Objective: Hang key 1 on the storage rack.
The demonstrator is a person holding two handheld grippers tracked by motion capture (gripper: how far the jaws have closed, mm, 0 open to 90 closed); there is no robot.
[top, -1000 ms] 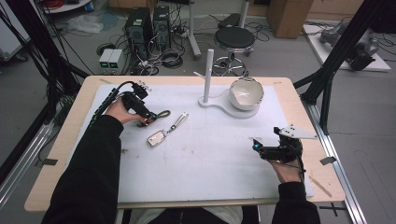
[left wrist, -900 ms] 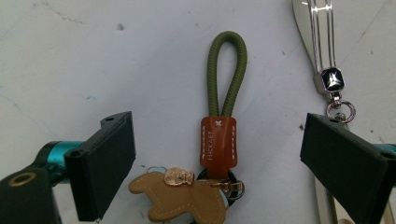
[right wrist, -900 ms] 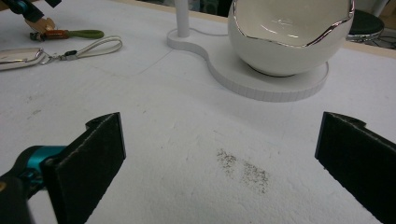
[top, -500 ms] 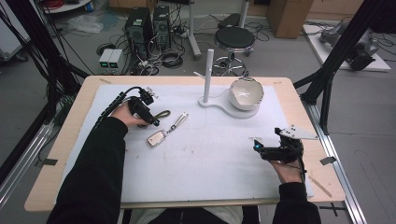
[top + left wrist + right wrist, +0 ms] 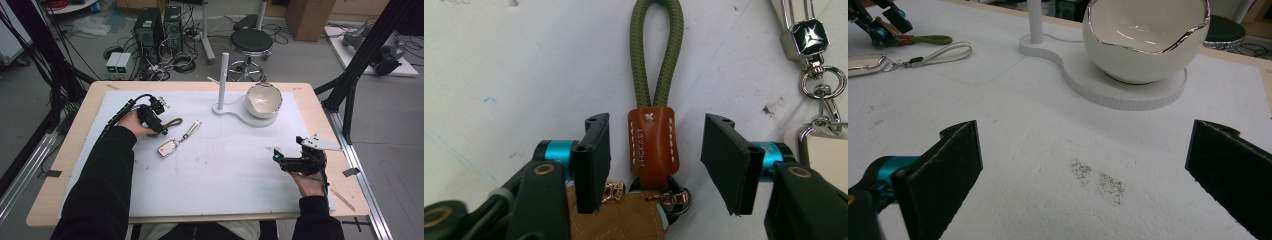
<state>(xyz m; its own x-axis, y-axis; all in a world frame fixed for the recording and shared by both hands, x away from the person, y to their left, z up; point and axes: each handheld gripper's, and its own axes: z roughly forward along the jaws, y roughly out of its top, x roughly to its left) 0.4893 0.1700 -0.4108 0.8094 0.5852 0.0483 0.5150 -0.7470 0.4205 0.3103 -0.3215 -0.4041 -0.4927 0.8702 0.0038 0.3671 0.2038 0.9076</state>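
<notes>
1. The olive cord keychain (image 5: 657,55) lies flat on the white mat (image 5: 225,165) at the left of the table, just beside a second keychain with a silver tag (image 5: 168,148) and a pale strap.
2. Its brown leather tab (image 5: 652,141) sits squarely between the jaws of the left gripper (image 5: 655,160); these stand apart, with a clear gap on each side of the tab, so the tool is released and grips nothing yet.
3. The long axis of the keychain runs straight away from the left gripper: the green loop points ahead along the jaw line, while the metal ring (image 5: 672,196) and a tan leather piece lie nearest the gripper's body.
4. That axis lies crosswise to the closing direction, so I judge that squeezing the jaws would pinch the tab across its narrow width, which looks like a sound hold.
5. In the high view the left gripper (image 5: 159,123) lies over the near end of the cord, whose loop (image 5: 174,121) points toward the middle of the table.
6. The right gripper (image 5: 1083,165) rests well apart at the right side of the mat, its jaws wide and empty, facing the white bowl (image 5: 1147,37) on its stand (image 5: 1108,87).
7. The left hand is clearly the nearer one, so the pick-up seems to fall to it.
8. The silver clasp (image 5: 809,37) of the neighbouring keychain lies near the right-hand jaw in the left gripper view; a careless close could catch it.
</notes>
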